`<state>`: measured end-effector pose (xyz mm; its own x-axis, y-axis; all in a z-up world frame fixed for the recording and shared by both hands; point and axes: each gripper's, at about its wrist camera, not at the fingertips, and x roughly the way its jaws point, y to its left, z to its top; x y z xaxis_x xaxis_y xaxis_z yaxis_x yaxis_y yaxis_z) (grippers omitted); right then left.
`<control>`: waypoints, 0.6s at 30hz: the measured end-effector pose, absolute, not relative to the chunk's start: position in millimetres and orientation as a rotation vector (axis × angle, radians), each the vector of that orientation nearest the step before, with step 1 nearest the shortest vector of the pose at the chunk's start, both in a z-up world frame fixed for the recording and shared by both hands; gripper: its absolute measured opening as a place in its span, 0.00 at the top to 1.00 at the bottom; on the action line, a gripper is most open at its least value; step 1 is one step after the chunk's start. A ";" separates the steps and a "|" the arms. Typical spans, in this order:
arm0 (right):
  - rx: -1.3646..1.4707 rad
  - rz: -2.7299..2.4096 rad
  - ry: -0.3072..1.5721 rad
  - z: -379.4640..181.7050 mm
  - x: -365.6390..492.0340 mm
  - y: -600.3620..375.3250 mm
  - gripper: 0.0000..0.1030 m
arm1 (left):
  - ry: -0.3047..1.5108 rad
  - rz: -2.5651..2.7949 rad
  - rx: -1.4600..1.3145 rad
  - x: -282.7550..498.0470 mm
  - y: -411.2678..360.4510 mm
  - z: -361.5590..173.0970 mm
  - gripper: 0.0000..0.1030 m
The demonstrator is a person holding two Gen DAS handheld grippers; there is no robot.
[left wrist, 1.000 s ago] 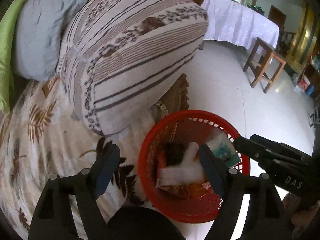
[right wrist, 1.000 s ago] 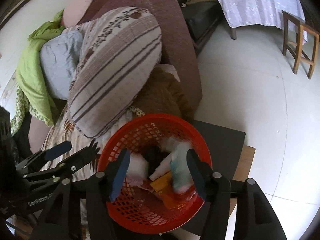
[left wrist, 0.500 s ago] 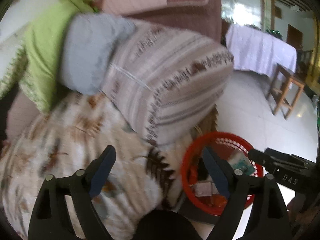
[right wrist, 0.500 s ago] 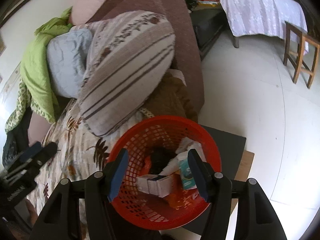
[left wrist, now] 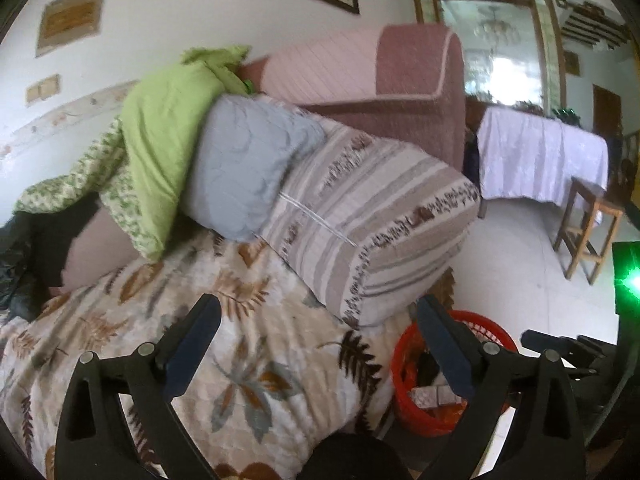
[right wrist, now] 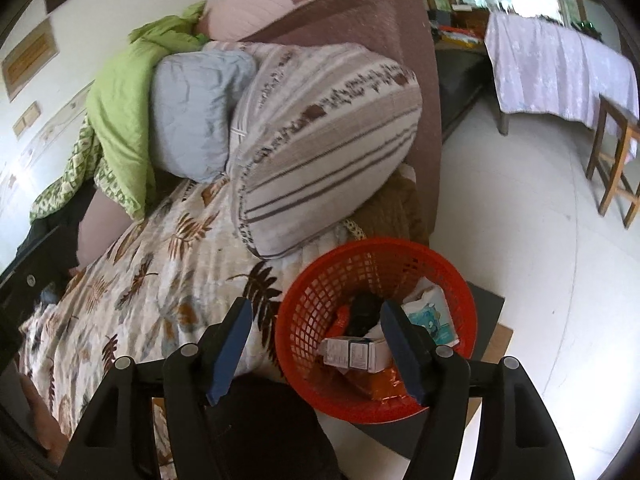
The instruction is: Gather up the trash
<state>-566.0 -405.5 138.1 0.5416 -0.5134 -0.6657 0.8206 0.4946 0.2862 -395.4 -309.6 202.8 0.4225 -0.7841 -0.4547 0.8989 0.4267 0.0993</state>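
Both grippers (left wrist: 316,348) (right wrist: 316,342) opening, empty; red basket (right wrist: 304,312) beside leaf-print bed (left wrist: 120,320), white floor (right wrist: 520,240).

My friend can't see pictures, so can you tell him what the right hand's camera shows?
An empty right gripper, its jaws opening, hangs above a red basket holding a white box, a tissue pack and orange wrappers. Behind it a striped pillow lies on a leaf-print blanket.

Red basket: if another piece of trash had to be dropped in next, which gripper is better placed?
Right, probably. The right gripper hangs empty at the red basket, its fingers opening. The left gripper faces the leaf-print blanket, basket off to its side.
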 end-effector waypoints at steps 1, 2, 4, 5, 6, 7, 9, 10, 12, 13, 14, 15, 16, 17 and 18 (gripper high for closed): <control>0.624 -0.858 0.543 141.7 -565.3 -401.9 0.31 | 0.339 -1.067 0.334 -395.6 -302.6 206.9 0.02; 0.615 -0.857 0.541 145.0 -564.7 -399.2 0.30 | 0.313 -1.050 0.313 -395.7 -295.4 211.2 0.00; 0.599 -0.850 0.537 150.8 -563.0 -393.6 0.29 | 0.255 -1.012 0.258 -395.9 -279.4 222.4 0.00; 0.589 -0.850 0.535 153.6 -562.0 -390.7 0.29 | 0.238 -1.001 0.240 -395.8 -274.2 227.0 0.00; 0.577 -0.853 0.533 156.4 -560.9 -387.7 0.29 | 0.205 -0.983 0.210 -396.4 -266.2 233.1 0.00; 0.569 -0.855 0.532 157.7 -560.7 -384.5 0.29 | 0.184 -0.972 0.194 -397.0 -260.6 236.7 0.00; 0.554 -0.856 0.531 160.1 -559.1 -380.6 0.28 | 0.145 -0.956 0.176 -398.5 -250.3 241.8 0.00; 0.548 -0.857 0.533 160.7 -558.3 -379.2 0.27 | 0.127 -0.945 0.167 -399.8 -246.8 243.8 0.00; 0.533 -0.854 0.544 161.1 -555.1 -377.0 0.26 | 0.121 -0.939 0.167 -400.3 -245.5 245.0 0.00; 0.527 -0.853 0.547 161.1 -554.4 -376.6 0.26 | 0.139 -0.946 0.172 -399.3 -247.9 245.0 0.00; 0.518 -0.852 0.552 161.3 -552.8 -375.3 0.26 | 0.160 -0.953 0.176 -397.4 -250.1 243.8 0.00; 0.512 -0.853 0.554 161.3 -552.2 -374.6 0.26 | 0.197 -0.967 0.183 -394.7 -254.3 241.4 0.00; 0.507 -0.853 0.554 161.2 -552.2 -374.1 0.26 | 0.226 -0.973 0.191 -393.2 -256.2 238.7 0.00; 0.499 -0.858 0.554 161.3 -552.7 -373.5 0.26 | 0.262 -0.978 0.201 -391.0 -259.6 235.1 0.00; 0.491 -0.863 0.554 161.1 -553.1 -373.2 0.26 | 0.308 -0.989 0.211 -388.3 -264.7 230.2 0.00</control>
